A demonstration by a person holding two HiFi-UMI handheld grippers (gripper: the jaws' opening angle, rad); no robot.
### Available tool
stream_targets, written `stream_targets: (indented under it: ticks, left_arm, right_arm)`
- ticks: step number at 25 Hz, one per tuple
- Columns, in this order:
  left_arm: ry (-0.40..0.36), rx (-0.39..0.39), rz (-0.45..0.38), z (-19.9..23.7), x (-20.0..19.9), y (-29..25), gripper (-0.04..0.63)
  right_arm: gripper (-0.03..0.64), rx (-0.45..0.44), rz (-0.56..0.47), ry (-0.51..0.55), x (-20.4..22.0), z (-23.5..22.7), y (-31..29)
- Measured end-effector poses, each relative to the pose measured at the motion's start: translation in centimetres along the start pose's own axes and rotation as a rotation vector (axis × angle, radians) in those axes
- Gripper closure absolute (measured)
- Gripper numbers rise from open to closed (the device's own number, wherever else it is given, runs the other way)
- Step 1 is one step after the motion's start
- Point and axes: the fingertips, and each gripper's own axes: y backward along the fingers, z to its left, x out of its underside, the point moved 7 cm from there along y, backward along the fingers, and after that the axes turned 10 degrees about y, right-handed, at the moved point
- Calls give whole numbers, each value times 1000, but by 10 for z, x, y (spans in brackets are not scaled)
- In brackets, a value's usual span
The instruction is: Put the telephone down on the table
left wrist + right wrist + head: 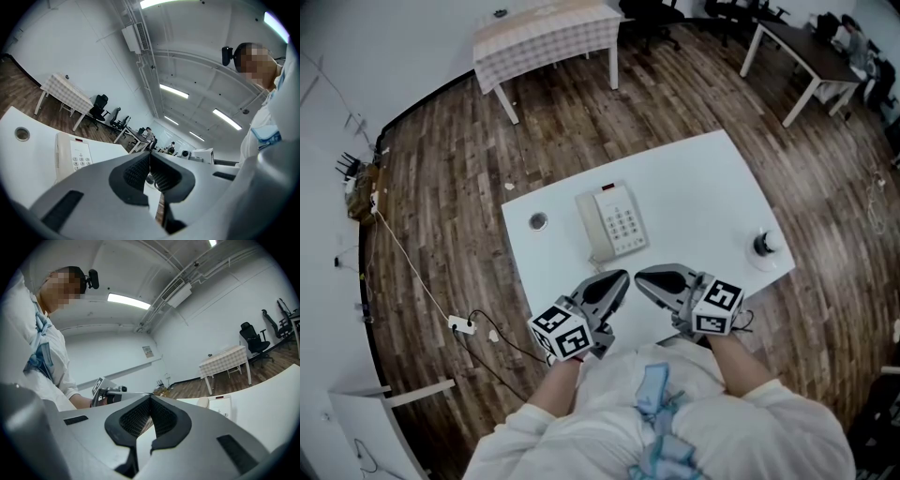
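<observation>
A cream push-button telephone (pixel 612 221) lies flat on the white table (pixel 703 187), with its handset resting along its left side. Both grippers hover over the table's near edge, just short of the phone. My left gripper (pixel 622 277) is shut with nothing between its pads, and my right gripper (pixel 639 275) beside it is shut and empty too. Their tips nearly meet. The left gripper view has the telephone (pixel 72 157) ahead to the left of the closed left gripper (pixel 150 154). Beyond the closed right gripper (pixel 150 397) in its own view, the telephone (pixel 220 405) lies to the right.
A small grey ring-shaped object (pixel 538 221) sits on the table left of the phone. A dark object on a white round base (pixel 766 246) stands near the right edge. On the wooden floor are a checked-cloth table (pixel 546 33), a desk (pixel 802 52) and a power strip (pixel 461 325).
</observation>
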Motion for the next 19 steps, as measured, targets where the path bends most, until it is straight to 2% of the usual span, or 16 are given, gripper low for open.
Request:
stream_targets:
  ticks: [19]
  left_arm:
    - [14,-9,10,1,2,-7,592]
  right_arm:
    - [586,-6,10,-2,2,-4,-1]
